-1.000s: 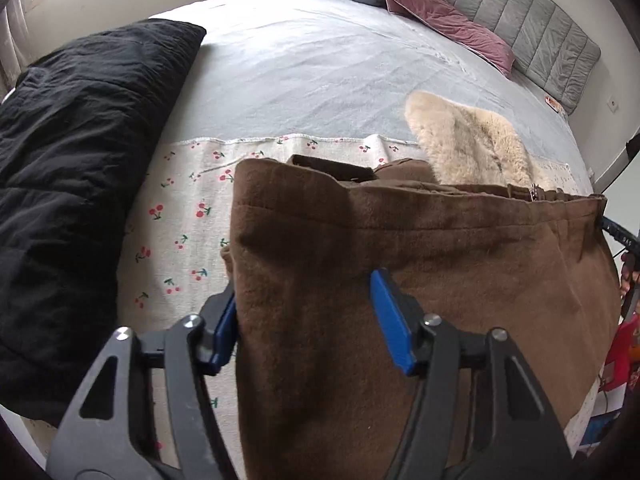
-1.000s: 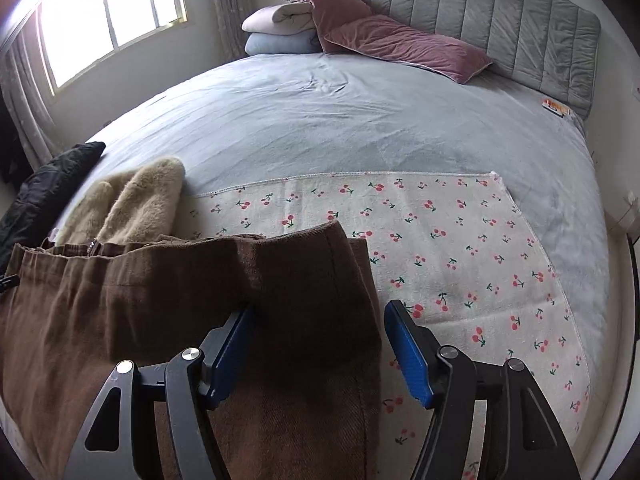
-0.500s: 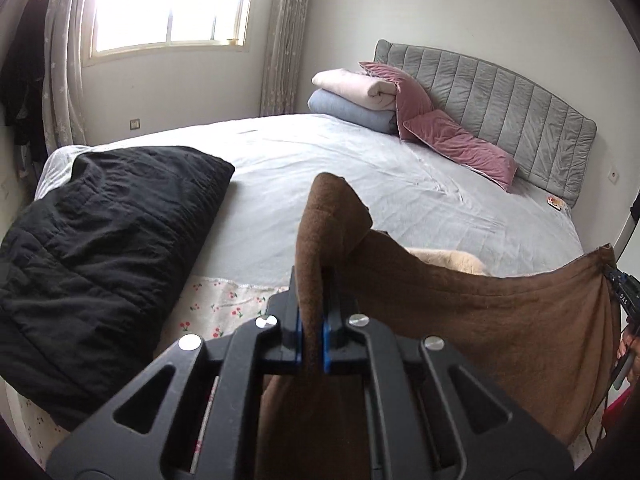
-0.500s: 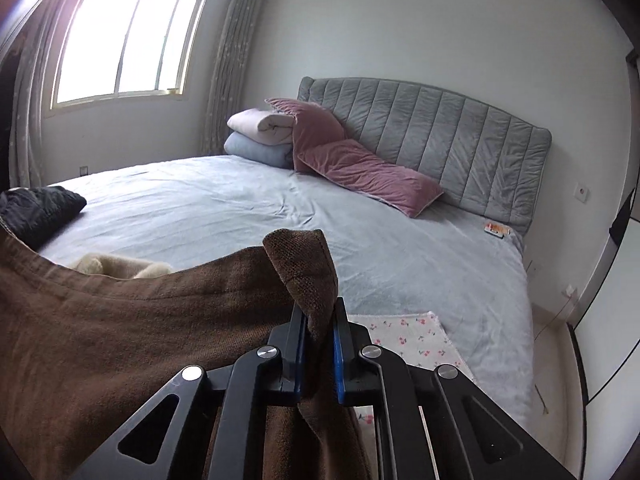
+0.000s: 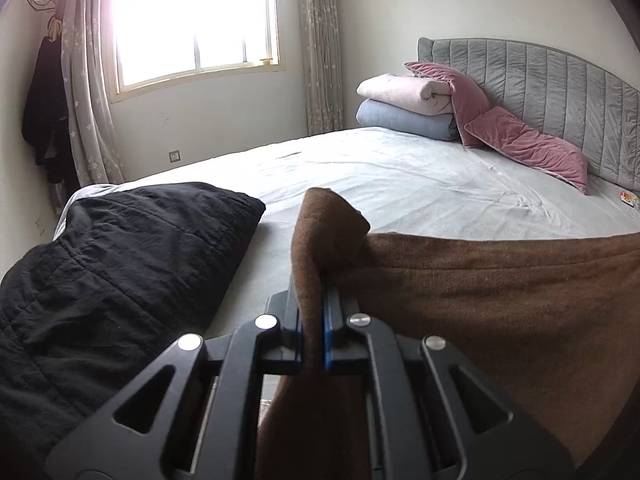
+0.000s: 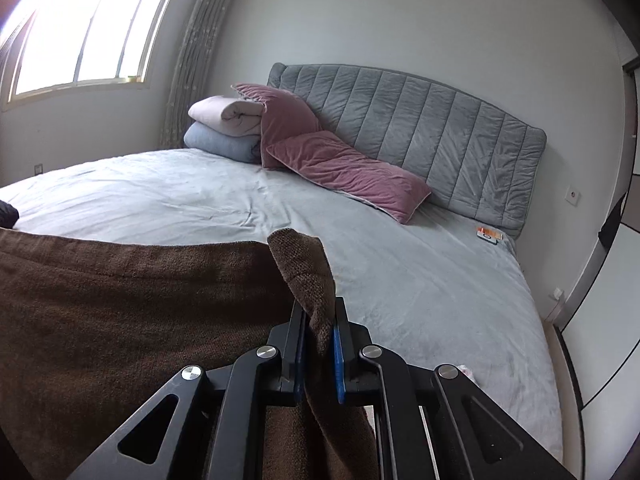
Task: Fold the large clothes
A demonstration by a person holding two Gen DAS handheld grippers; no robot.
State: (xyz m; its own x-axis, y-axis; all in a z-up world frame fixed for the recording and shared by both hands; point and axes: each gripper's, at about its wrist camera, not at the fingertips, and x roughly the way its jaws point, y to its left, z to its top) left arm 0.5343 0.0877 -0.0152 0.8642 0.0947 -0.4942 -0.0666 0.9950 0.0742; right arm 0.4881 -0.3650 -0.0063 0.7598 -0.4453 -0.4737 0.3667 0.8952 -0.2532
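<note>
Above the foot edge of the bed [image 6: 420, 280], the brown garment [image 5: 500, 300] hangs stretched between the two tools, its top hem running straight across both views and hiding the bed's near edge. The grey sheet spreads back to the padded grey headboard [image 6: 420, 124], where two pink pillows [image 6: 344, 164] lean beside a stack of two folded quilts [image 6: 224, 128], pale pink on blue.

Only the left wrist view shows the black padded coat [image 5: 112, 280] lying along the bed's left edge, plus the dark clothing [image 5: 46, 116] hanging beside the curtain [image 5: 86, 104] at the window [image 5: 192, 20]; the right wrist view catches just a tip of that coat. Only the right wrist view shows the wall socket [image 6: 573, 195] past the headboard.

The left gripper [image 5: 312, 332] is clamped narrow on one upper corner of the garment, cloth poking up past its fingers. The right gripper [image 6: 318, 344] is pinched the same way on the other corner.

A small orange-and-white tag [image 6: 489, 235] lies by the headboard corner; its print is too small to read.
</note>
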